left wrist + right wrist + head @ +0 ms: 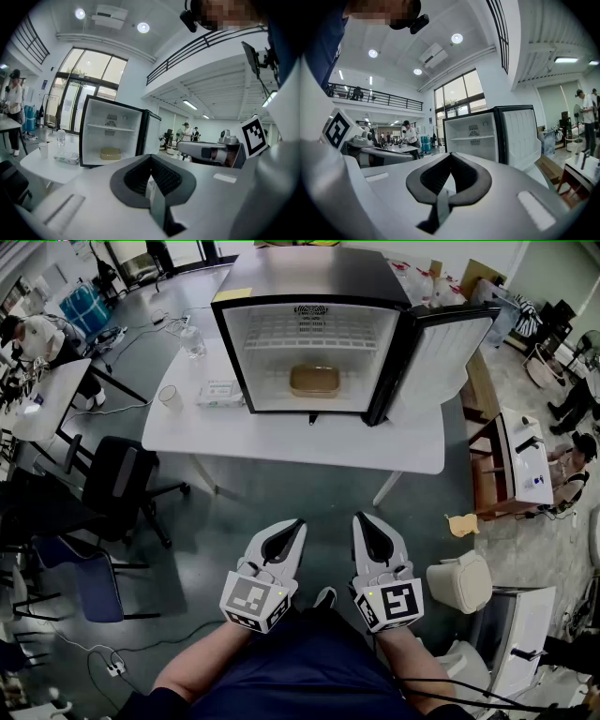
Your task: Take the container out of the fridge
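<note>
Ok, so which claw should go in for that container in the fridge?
Left, probably. Both claws are shut and well short of the fridge, but the left claw lines up closer with the container, and the open door hangs on the side of the right claw.

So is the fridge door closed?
No, the fridge door is swung open to the right, and the container shows inside the fridge.
</note>
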Demonstrator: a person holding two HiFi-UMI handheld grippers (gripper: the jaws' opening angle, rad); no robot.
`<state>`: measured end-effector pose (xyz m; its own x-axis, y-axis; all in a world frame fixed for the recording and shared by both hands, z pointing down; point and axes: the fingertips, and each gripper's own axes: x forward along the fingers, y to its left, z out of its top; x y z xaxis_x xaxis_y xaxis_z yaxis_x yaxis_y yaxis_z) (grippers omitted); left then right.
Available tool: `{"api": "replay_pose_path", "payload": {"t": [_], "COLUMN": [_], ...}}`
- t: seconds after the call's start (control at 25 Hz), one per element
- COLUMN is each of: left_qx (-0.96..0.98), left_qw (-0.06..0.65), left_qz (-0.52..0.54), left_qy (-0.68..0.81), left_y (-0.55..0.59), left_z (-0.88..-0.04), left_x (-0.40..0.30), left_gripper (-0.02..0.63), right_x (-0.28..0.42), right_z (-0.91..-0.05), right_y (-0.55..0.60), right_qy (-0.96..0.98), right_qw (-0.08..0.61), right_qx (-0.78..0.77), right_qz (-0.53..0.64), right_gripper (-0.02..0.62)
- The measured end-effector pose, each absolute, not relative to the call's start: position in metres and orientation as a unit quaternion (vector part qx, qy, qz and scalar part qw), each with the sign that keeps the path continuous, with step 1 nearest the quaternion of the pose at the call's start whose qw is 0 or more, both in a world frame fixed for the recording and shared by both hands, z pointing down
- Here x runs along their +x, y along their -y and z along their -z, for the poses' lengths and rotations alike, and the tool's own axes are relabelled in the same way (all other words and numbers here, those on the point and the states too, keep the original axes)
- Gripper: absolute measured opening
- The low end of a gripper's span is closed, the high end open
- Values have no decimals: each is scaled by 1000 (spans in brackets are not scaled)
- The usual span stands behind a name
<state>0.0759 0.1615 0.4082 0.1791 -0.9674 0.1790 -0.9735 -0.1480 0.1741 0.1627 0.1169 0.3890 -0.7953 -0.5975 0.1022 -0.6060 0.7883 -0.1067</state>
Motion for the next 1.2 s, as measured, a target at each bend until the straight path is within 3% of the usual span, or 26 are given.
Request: {"api": "replay_pose_path", "payload": {"t": [0.32, 0.6, 1.2], "left_qx": [757, 751, 764], "left_qw": [117, 129, 88], "left_qz": [-5, 7, 54], "left_qy": [643, 648, 637], "left_y": [-179, -190, -190], "left_z": [-393, -396, -365], "left_x": [70, 41, -56], "left_gripper": [0, 0, 1], "right_x": [160, 139, 87], "right_z": [-379, -398, -373], "right_y": [-142, -154, -145], "right_qy": [944, 941, 918], "right_qw": [38, 32, 32], "right_qx": [323, 318, 391], "right_qz": [-56, -116, -55], "right_gripper": [6, 6, 6]}}
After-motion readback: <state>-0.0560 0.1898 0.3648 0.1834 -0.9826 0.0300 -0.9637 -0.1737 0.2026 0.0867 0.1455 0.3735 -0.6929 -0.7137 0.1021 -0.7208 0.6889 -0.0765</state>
